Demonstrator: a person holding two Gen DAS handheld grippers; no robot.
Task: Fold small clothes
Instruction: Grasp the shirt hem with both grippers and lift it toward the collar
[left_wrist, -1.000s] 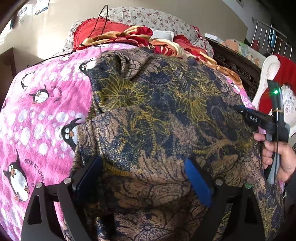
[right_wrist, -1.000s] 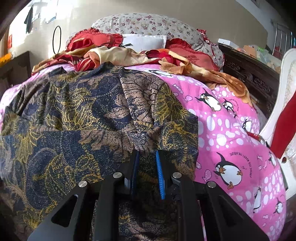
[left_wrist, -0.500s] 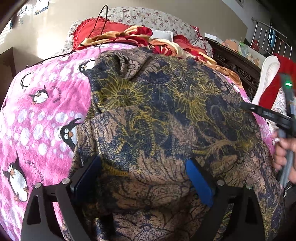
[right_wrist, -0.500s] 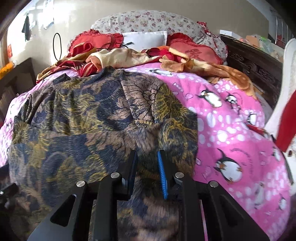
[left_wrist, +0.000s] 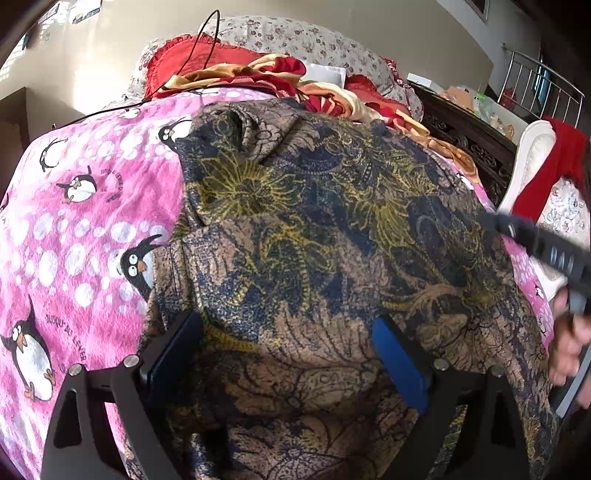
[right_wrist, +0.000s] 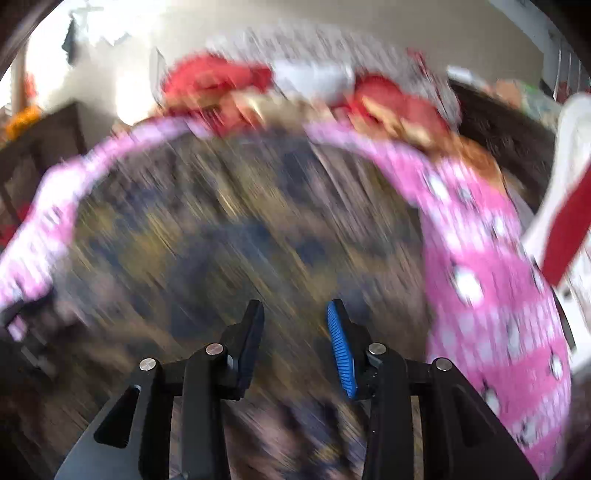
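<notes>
Brown-navy-gold batik cloth garment (left_wrist: 325, 236) spread on pink penguin-print bed (left_wrist: 85, 229). Left gripper (left_wrist: 288, 354) fingers wide apart, straddling near hem; right gripper (right_wrist: 295, 343) released, w/ blurred view. Step: between folds. Next: re-grip an edge.

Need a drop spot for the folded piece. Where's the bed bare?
Bare pink blanket lies left of the garment, wide open down to the near edge. A narrower pink strip runs right of the garment, bordered by the white chair. Crowded: the head of the bed, piled with pillows and red-gold bedding.
</notes>
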